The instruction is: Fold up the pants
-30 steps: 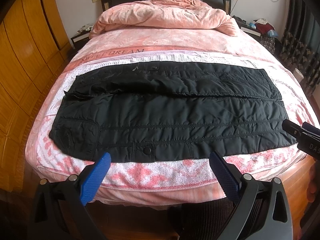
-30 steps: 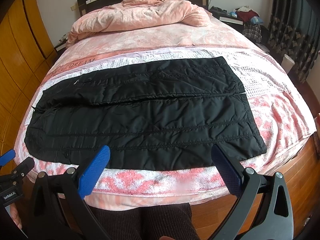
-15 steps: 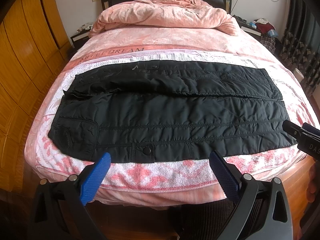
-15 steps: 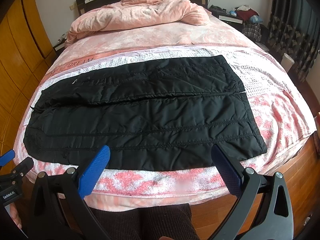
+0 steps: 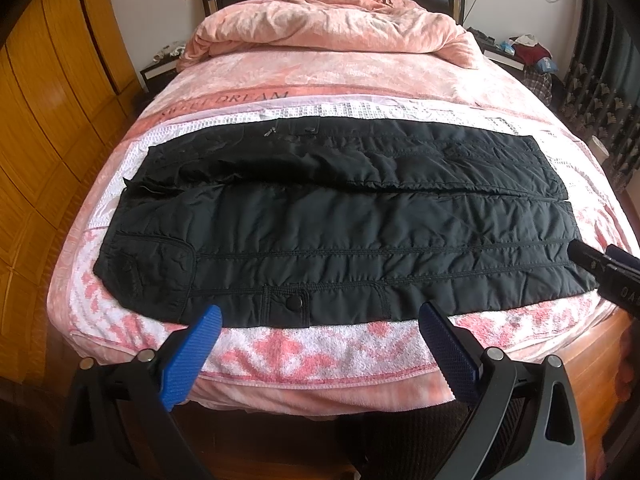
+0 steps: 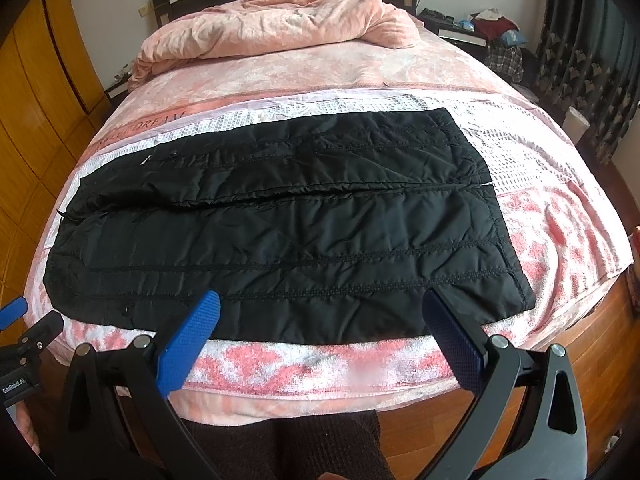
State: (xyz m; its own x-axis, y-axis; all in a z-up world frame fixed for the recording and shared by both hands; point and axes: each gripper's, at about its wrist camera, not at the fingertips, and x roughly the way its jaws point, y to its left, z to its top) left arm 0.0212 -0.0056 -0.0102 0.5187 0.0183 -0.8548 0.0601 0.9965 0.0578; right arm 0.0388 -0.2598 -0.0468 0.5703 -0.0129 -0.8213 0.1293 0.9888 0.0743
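Black quilted pants (image 5: 340,224) lie flat across the foot of the bed, waist at the left, leg cuffs at the right, the two legs side by side. They also show in the right wrist view (image 6: 280,232). My left gripper (image 5: 320,314) is open and empty, just short of the pants' near edge by the snap pocket. My right gripper (image 6: 320,300) is open and empty, its tips over the near edge towards the cuffs. The right gripper's tip shows at the right edge of the left wrist view (image 5: 600,268), and the left gripper at the left edge of the right wrist view (image 6: 24,340).
The pants rest on a pink and white towel (image 5: 320,348) over the pink bed (image 5: 340,76). A bunched pink duvet (image 5: 332,20) lies by the headboard. Wooden wardrobe doors (image 5: 48,112) stand on the left, a nightstand with clutter (image 5: 520,52) and dark curtains (image 5: 600,92) on the right.
Both grippers have crept slightly forward and down towards the pants' near edge. The pants have not moved.
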